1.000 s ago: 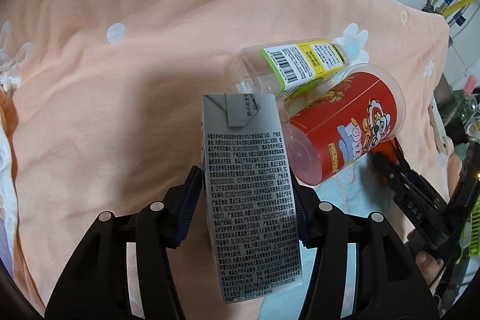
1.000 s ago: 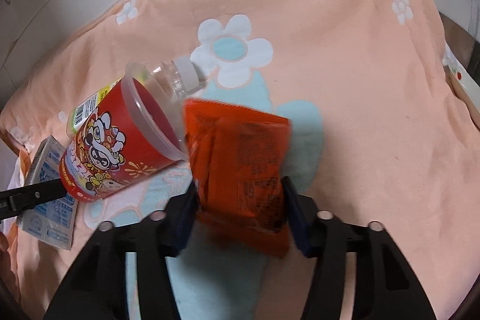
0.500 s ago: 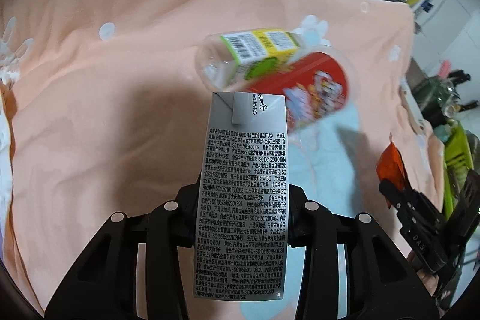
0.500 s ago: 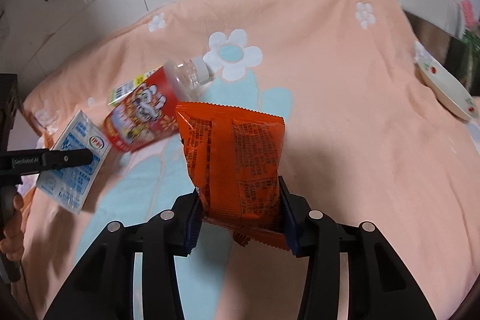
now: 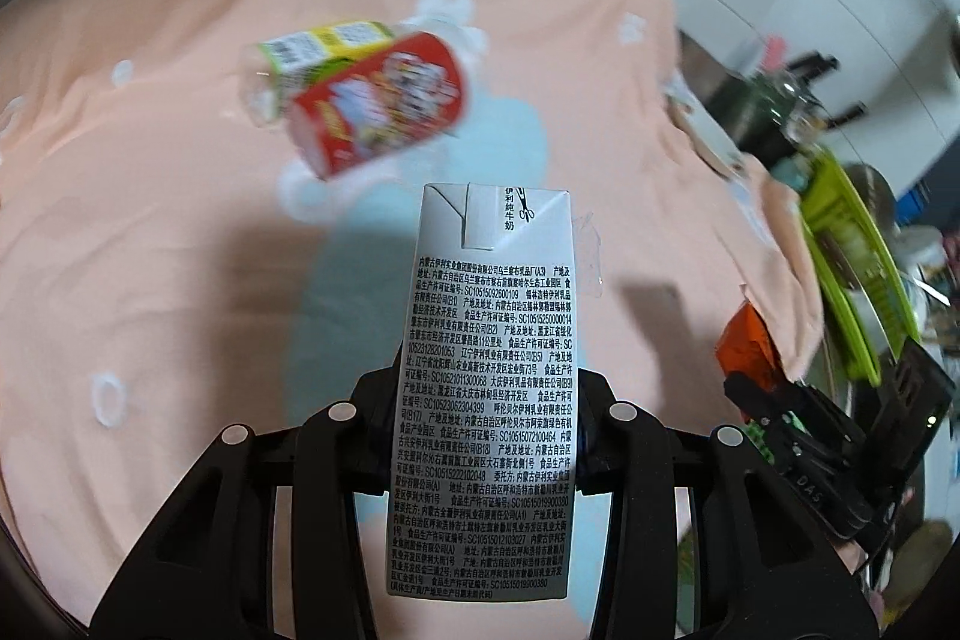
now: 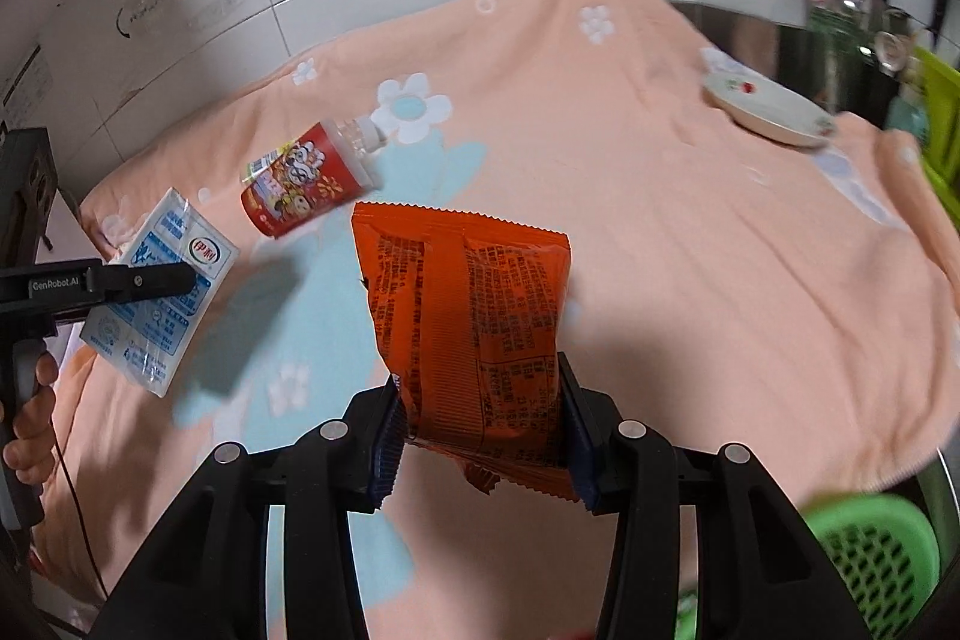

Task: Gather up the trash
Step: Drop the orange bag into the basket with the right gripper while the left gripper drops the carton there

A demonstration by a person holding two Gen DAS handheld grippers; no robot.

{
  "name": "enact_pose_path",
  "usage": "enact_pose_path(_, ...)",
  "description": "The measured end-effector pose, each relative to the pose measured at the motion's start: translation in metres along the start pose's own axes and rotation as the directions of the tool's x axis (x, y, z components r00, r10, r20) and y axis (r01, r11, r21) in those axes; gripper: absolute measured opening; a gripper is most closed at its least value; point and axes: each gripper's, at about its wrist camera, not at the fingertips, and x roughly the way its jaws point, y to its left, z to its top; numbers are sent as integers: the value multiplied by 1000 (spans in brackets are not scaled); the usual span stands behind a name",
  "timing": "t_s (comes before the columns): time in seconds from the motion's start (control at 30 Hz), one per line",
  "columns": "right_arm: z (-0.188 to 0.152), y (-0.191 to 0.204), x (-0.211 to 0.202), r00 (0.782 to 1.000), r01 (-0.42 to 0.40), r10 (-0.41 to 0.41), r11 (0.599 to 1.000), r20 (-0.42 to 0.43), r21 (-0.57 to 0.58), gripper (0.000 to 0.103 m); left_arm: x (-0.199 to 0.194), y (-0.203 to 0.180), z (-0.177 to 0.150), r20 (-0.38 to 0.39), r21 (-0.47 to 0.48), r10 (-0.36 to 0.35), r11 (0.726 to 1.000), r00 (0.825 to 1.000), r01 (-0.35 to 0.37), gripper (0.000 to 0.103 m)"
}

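Both loads have come up off the peach fleece cloth with white flower print (image 6: 690,244) over the last second; in the earlier views they sat low against the other litter, now they hang well clear above it.

Left hand-held gripper (image 5: 480,436): closed narrow on the flat grey-white milk carton printed with small black text (image 5: 486,382), gripped across its lower half, carton upright and lifted above the table. From the right wrist view its blue-and-white face shows (image 6: 159,292).

Right hand-held gripper (image 6: 480,436): jaws set wider, pinched on the crinkled orange foil snack bag with serrated top edge (image 6: 468,334), held by its lower part, top standing free.

Read: two pieces picked, transfer stage starting. A green perforated plastic basket (image 6: 876,556) sits at lower right of the right view (likely the drop point, only a guess).

Left on the cloth, touching each other, both lying on their sides: a red plastic cup with cartoon print and clear rim (image 6: 300,187) and a clear plastic bottle with yellow-green label and white cap (image 5: 324,46). Round, smooth, likely to roll on the soft nap.

Materials: carton is stiff, flattened, sharp folds at top. Bag is thin, glossy, creased, will deform under the pads. A white ceramic dish with a red motif (image 6: 768,112) rests near the far right edge of the cloth.
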Motion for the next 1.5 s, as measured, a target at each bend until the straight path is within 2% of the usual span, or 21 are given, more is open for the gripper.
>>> enact_pose_path(0.33,-54,-34,-65,995,90,-92,995,43,42,43,-1,-69,-35,-31,117,-86,989,996,89,40)
enact_pose_path(0.57,-89,-56,-93,987,151,-156,984,47,97,44,5,-109,-54,-70,179,-126,974,990,137,40)
enact_pose_path(0.93,-150,-121,-137,957,281,-291,926,4,252,46,27,-181,-83,-158,277,-192,933,969,230,40)
enact_pose_path(1.27,-177,-145,-158,945,308,-327,895,6,321,75,42,-232,-108,-230,356,-206,892,951,280,40)
enact_pose_path(1.5,-181,-150,-167,942,310,-336,892,23,330,81,56,-252,-122,-272,379,-199,877,941,295,40)
